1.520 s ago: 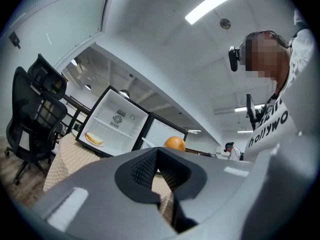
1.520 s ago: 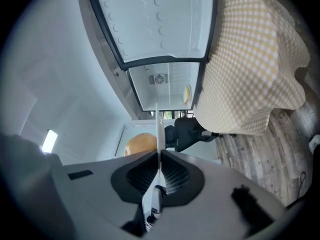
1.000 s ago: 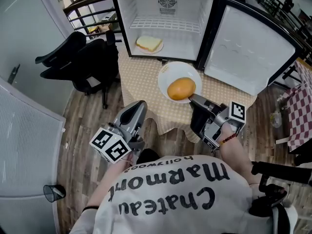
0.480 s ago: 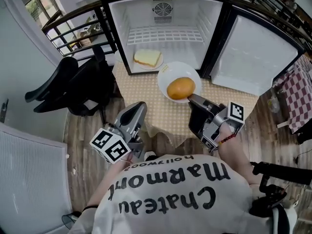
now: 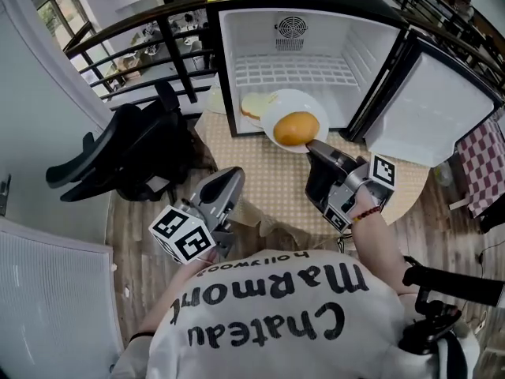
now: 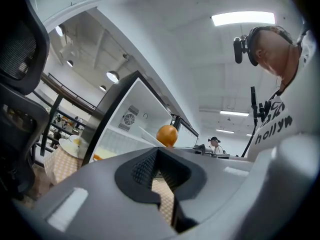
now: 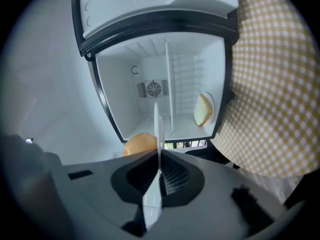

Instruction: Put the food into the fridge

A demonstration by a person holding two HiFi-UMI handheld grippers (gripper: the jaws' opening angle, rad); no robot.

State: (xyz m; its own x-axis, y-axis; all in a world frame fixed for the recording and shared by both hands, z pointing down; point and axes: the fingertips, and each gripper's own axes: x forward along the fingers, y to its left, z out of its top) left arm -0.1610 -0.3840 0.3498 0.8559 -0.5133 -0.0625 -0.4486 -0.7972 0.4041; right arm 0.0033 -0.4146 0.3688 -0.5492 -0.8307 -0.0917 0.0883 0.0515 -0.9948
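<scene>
Head view: right gripper (image 5: 313,145) pinched rim of round white plate (image 5: 282,103) carrying round orange bun (image 5: 296,128). Plate was held at mouth of open black mini fridge with white interior (image 5: 331,42), over yellow checked tablecloth (image 5: 272,184). Pale bread slice (image 5: 252,106) lay on fridge floor, partly behind plate. Left gripper (image 5: 233,174) was low, near person's chest.

Left gripper view: jaws pressed together, nothing between them.

Right gripper view: jaws clamped on plate rim, seen edge-on; bun sat left of rim.
</scene>
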